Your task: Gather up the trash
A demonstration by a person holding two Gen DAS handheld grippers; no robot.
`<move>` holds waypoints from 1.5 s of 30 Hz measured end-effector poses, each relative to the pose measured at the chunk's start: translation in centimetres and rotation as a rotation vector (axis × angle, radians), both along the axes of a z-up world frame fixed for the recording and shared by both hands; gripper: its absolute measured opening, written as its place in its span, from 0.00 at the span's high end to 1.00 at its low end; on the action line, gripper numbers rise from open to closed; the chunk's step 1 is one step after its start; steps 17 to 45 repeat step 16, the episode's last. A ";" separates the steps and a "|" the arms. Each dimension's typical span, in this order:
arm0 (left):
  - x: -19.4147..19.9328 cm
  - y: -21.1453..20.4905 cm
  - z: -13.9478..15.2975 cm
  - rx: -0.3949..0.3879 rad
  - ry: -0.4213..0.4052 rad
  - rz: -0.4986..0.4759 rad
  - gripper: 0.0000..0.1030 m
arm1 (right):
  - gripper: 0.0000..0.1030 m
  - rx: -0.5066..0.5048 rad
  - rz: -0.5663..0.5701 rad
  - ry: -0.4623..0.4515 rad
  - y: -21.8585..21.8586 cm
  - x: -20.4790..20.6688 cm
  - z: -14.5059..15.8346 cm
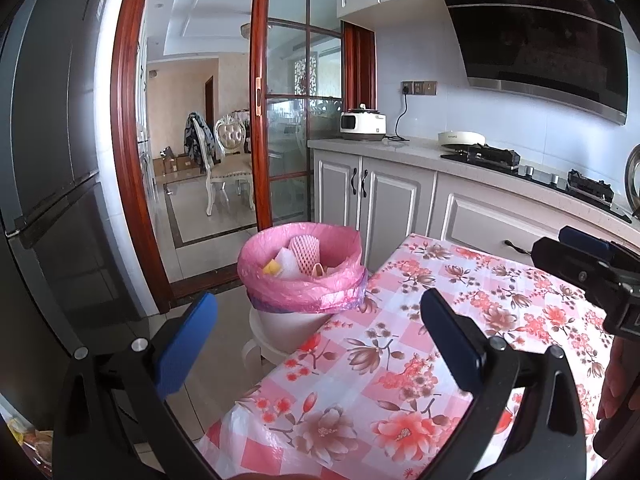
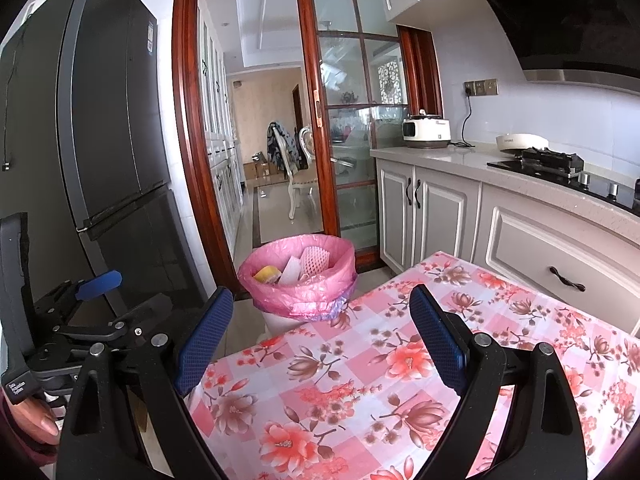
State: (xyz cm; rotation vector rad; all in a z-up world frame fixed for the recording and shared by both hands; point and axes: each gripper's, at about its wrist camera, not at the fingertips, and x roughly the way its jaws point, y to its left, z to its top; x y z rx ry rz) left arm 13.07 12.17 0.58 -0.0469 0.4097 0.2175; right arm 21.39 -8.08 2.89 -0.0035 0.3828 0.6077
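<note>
Pink-lined trash bin (image 1: 303,276), ahead of your left gripper (image 1: 318,346) and between its spread, empty blue fingers (image 1: 186,344); foam net and yellow scrap inside. Floral tablecloth (image 1: 400,360) under both tools, bin just beside its far-left corner. Your right gripper (image 2: 320,336): fingers likewise parted, holding nothing.

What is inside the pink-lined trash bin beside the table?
Inside the trash bin: a pink foam fruit net, a white foam sheet and a yellow item. Whatever lies beneath them is hidden by the liner and top layer.
</note>
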 end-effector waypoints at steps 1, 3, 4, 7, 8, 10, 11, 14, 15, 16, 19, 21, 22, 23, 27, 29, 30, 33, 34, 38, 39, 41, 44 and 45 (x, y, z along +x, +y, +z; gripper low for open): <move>-0.1 0.0 0.1 0.000 -0.003 -0.002 0.04 | 0.18 -0.001 0.000 -0.002 0.0 -0.1 0.0; -0.2 -0.2 0.1 0.002 -0.006 -0.006 0.04 | 0.18 -0.007 0.004 -0.009 0.1 -0.2 0.0; -0.2 -0.2 0.1 0.005 -0.007 -0.009 0.04 | 0.18 -0.010 0.004 -0.012 0.2 -0.4 -0.1; -0.4 -0.4 0.1 0.020 -0.010 0.012 0.04 | 0.18 -0.011 0.006 -0.009 0.3 -0.4 -0.2; -0.3 -0.6 0.0 0.023 -0.010 0.018 0.04 | 0.18 -0.010 0.004 -0.008 0.2 -0.4 -0.3; -0.3 -0.5 0.0 0.018 -0.012 0.022 0.04 | 0.18 -0.009 0.001 -0.006 0.2 -0.4 -0.3; -0.3 -0.4 0.0 0.015 -0.013 0.021 0.04 | 0.18 -0.008 0.001 -0.006 0.2 -0.4 -0.3; -0.5 -0.2 0.2 0.015 -0.021 0.025 0.04 | 0.18 -0.007 0.003 -0.006 0.2 -0.4 -0.3; -0.5 -0.2 0.2 0.014 -0.020 0.024 0.04 | 0.18 -0.007 0.003 -0.006 0.2 -0.4 -0.3; -0.4 -0.2 0.2 0.012 -0.017 0.024 0.04 | 0.18 -0.007 0.004 -0.006 0.2 -0.4 -0.3; -0.4 -0.2 0.2 0.012 -0.017 0.024 0.04 | 0.18 -0.007 0.004 -0.006 0.2 -0.4 -0.3; -0.4 -0.2 0.2 0.012 -0.017 0.024 0.04 | 0.18 -0.007 0.004 -0.006 0.2 -0.4 -0.3; -0.4 -0.2 0.2 0.012 -0.017 0.024 0.04 | 0.18 -0.007 0.004 -0.006 0.2 -0.4 -0.3; -0.4 -0.2 0.2 0.012 -0.017 0.024 0.04 | 0.18 -0.007 0.004 -0.006 0.2 -0.4 -0.3; -0.4 -0.2 0.2 0.012 -0.017 0.024 0.04 | 0.18 -0.007 0.004 -0.006 0.2 -0.4 -0.3; -0.4 -0.2 0.2 0.012 -0.017 0.024 0.04 | 0.18 -0.007 0.004 -0.006 0.2 -0.4 -0.3; -0.4 -0.2 0.2 0.012 -0.017 0.024 0.04 | 0.18 -0.007 0.004 -0.006 0.2 -0.4 -0.3; -0.4 -0.2 0.2 0.012 -0.017 0.024 0.04 | 0.18 -0.007 0.004 -0.006 0.2 -0.4 -0.3; -0.4 -0.2 0.2 0.012 -0.017 0.024 0.04 | 0.18 -0.007 0.004 -0.006 0.2 -0.4 -0.3; -0.4 -0.2 0.2 0.012 -0.017 0.024 0.04 | 0.18 -0.007 0.004 -0.006 0.2 -0.4 -0.3; -0.4 -0.2 0.2 0.012 -0.017 0.024 0.04 | 0.18 -0.007 0.004 -0.006 0.2 -0.4 -0.3; -0.4 -0.2 0.2 0.012 -0.017 0.024 0.04 | 0.18 -0.007 0.004 -0.006 0.2 -0.4 -0.3; -0.4 -0.2 0.2 0.012 -0.017 0.024 0.04 | 0.18 -0.007 0.004 -0.006 0.2 -0.4 -0.3; -0.4 -0.2 0.2 0.012 -0.017 0.024 0.04 | 0.18 -0.007 0.004 -0.006 0.2 -0.4 -0.3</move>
